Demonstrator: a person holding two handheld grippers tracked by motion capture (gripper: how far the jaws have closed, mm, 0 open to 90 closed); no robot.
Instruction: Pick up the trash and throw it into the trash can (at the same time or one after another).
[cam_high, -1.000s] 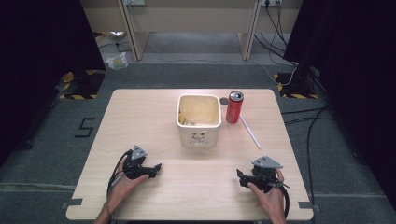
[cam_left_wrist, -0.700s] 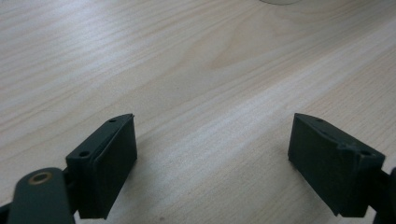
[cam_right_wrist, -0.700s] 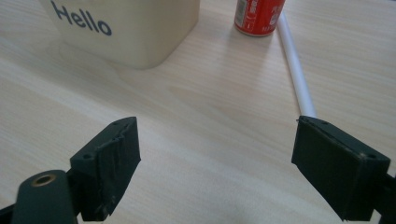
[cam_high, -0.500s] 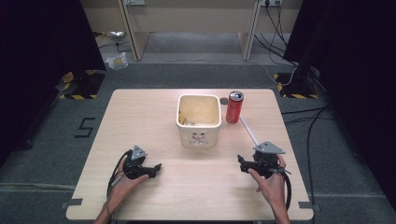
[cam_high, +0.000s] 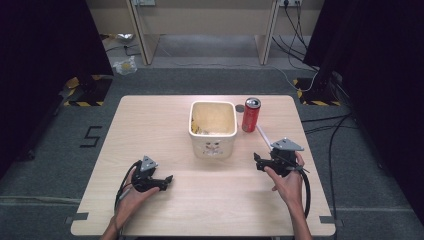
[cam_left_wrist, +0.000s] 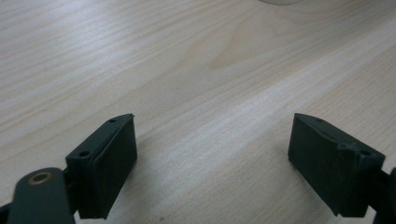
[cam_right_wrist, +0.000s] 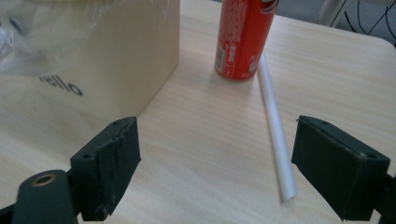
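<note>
The left gripper (cam_high: 159, 183) is being held low over the table (cam_high: 150, 130), nearest the person and well to the near left of the tub (cam_high: 213, 131). Its jaws are being kept spread wide, with bare wood between them in the left gripper view (cam_left_wrist: 212, 149).

The right gripper (cam_high: 260, 161) is being held to the near right of the tub, slightly farther out than the left one. Its jaws are also being kept spread, with nothing pinched (cam_right_wrist: 215, 163).

The straw (cam_right_wrist: 276, 126) is lying flat on the table, right of the tub, its near end being framed just inside the right-hand jaw, apart from it. In the high view the straw (cam_high: 263, 136) is being partly covered by the gripper.

The can (cam_right_wrist: 243, 35) is standing upright just right of the tub's far corner, beside the straw's far end.
</note>
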